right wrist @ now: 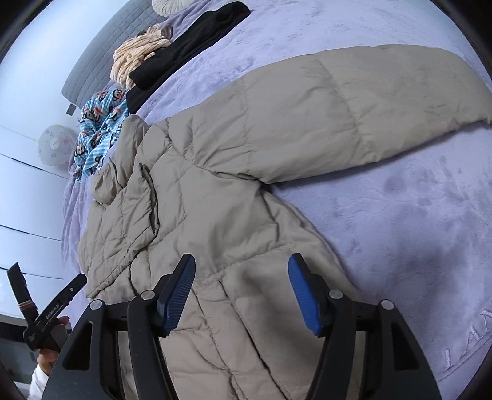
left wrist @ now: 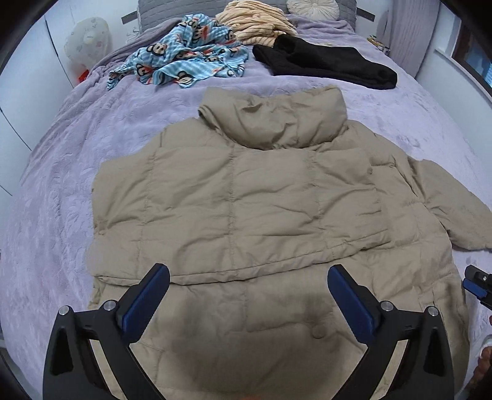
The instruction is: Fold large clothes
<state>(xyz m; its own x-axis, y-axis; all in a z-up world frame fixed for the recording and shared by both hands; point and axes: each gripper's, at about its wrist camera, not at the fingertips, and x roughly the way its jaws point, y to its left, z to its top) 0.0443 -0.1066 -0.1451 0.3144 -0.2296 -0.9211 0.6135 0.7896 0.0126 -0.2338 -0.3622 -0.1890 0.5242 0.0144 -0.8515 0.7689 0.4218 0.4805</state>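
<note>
A beige puffer jacket [left wrist: 261, 200] lies flat on the purple bed cover [left wrist: 61, 190], collar away from me. One side is folded over the body; the other sleeve [right wrist: 353, 101] stretches out to the right. My left gripper [left wrist: 247, 277] is open and empty above the jacket's lower middle. My right gripper [right wrist: 241, 267] is open and empty above the jacket's right lower part, near the sleeve's base. The right gripper's tip [left wrist: 476, 284] shows at the right edge of the left wrist view, and the left gripper's body [right wrist: 49, 314] shows at the lower left of the right wrist view.
At the head of the bed lie a blue cartoon-print garment [left wrist: 181, 58], a cream striped garment [left wrist: 255, 21] and a black garment [left wrist: 326, 61]. A round cushion [left wrist: 312, 7] and grey headboard [right wrist: 101, 58] stand behind. White cabinets [right wrist: 21, 184] line the left side.
</note>
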